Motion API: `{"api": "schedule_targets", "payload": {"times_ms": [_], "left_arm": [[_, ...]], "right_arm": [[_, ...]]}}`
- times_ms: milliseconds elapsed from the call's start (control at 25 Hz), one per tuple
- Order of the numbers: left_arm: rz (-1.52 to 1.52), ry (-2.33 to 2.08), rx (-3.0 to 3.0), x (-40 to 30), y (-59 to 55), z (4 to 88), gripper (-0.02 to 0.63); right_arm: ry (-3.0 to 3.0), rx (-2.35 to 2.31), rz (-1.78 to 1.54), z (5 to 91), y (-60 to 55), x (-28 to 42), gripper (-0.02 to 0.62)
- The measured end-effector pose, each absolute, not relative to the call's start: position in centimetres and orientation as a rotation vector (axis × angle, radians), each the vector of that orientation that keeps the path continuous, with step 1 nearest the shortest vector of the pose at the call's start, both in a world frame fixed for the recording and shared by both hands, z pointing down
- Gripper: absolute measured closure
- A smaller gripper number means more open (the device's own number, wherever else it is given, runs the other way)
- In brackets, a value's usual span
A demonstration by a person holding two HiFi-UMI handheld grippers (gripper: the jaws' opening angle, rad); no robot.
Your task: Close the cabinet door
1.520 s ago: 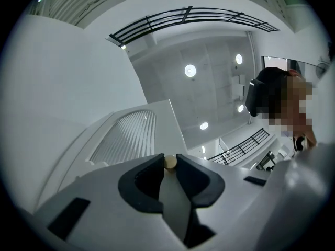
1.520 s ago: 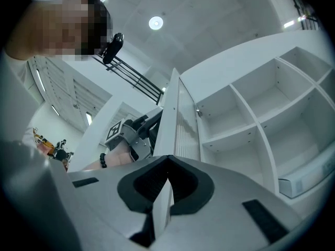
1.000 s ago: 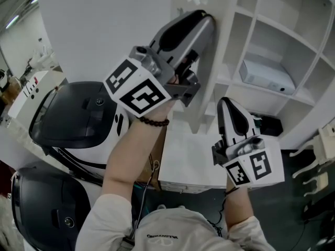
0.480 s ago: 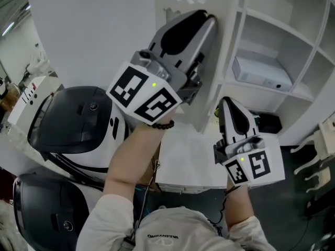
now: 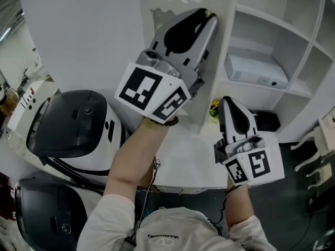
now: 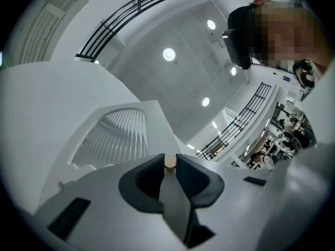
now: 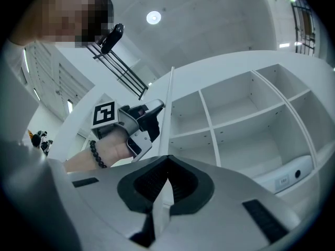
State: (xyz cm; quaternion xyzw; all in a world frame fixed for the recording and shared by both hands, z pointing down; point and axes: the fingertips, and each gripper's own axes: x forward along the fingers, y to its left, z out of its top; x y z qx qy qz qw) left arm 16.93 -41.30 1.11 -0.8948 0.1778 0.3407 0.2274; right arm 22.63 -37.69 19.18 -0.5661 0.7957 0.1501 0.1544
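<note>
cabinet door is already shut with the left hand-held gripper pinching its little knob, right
Not shut: the cabinet door stands open, shelves and a white box exposed, as the head view shows. The left hand-held gripper does pinch a small tan knob.

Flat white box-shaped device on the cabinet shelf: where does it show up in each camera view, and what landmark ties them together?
Head view: the flat white box-shaped device lies on a shelf, upper right.
Left gripper view: not in it.
Right gripper view: the device sits at bottom right.
Shared landmark: the left gripper, shut on a small beige knob, left of the device in both.
</note>
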Motion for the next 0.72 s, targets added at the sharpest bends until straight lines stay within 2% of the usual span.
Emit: {"api": "schedule_targets", "payload": {"times_ms": [720], "left_arm": [[0.787,0.662,-2.334,22.9,-44.4,1.2,0.534]], "right_arm": [[2.286,-1.735,0.437,21.1,-40.6,26.2,0.584]]}}
